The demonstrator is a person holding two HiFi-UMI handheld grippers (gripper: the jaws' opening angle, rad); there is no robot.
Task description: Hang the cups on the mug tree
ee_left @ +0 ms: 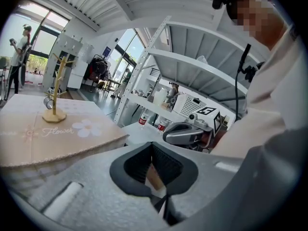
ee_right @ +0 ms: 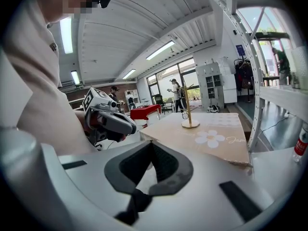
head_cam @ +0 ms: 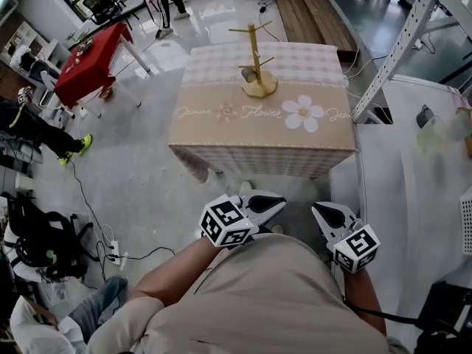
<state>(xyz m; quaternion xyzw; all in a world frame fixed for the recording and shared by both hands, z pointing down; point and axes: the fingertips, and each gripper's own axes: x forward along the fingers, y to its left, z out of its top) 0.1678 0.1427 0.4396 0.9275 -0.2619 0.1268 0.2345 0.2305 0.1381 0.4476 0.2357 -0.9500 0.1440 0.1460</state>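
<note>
Both tongs nearest, held low at person's waist: left tongs (head_cam: 279,201) and right tongs (head_cam: 318,209) each fully closed, nothing gripped. Likely parked, since no cup lay within reach. Well ahead, mug tree (head_cam: 254,54) stood upright mid-surface (head_cam: 221,135), pegs clear all round for hanging. Count: two tongs, one mug tree, one cup (head_cam: 249,74) on low peg. No loose cups seen on surface.
</note>
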